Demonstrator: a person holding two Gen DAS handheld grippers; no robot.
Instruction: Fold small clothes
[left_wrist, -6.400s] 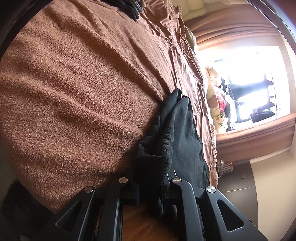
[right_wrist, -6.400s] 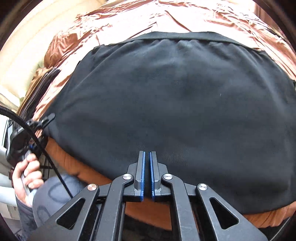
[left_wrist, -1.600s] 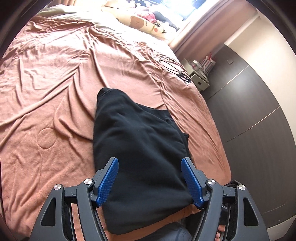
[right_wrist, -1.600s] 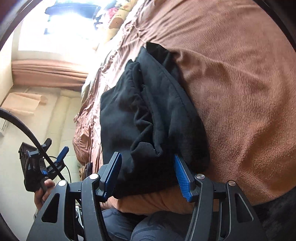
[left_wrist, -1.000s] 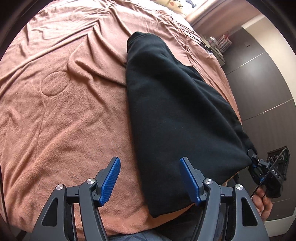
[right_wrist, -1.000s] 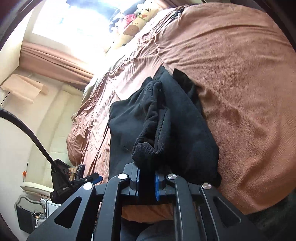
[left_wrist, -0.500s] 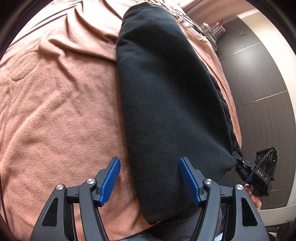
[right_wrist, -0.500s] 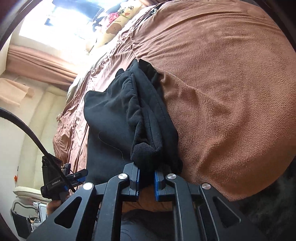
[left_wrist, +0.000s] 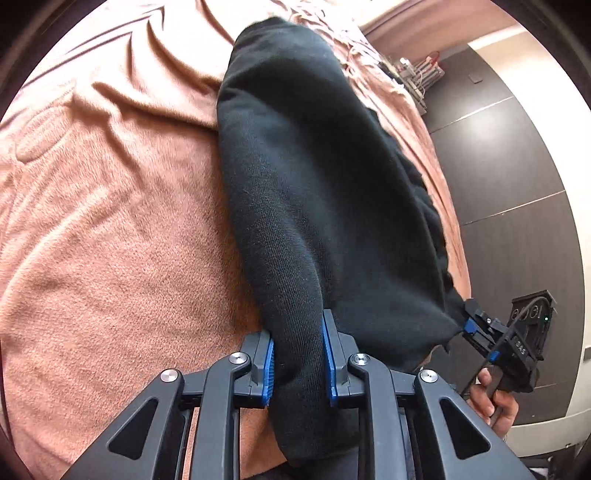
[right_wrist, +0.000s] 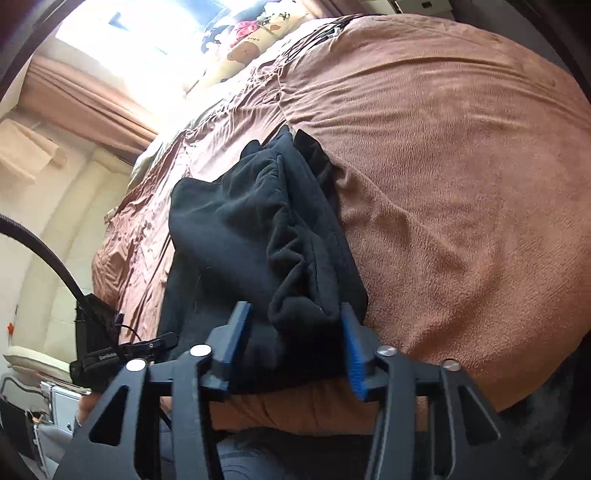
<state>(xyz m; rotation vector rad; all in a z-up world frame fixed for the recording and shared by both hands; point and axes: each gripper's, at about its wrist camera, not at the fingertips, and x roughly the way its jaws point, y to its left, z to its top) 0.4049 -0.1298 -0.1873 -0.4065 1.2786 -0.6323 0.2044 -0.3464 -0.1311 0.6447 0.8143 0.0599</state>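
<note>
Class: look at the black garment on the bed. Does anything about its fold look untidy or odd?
Yes. The black garment is bunched, its near edge a rumpled roll, not flat layers. The left tool is closing on one thick fold; the right tool is opening around the roll.

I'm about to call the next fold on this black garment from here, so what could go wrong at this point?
1. The left gripper is closing on a thick rolled edge of the black garment; it may grab several layers and drag the whole fold.
2. The right gripper is opening, pads off the bunched corner between them, so that end may slump apart.
3. The garment lies at the edge of the brown blanket and could slide off.
</note>
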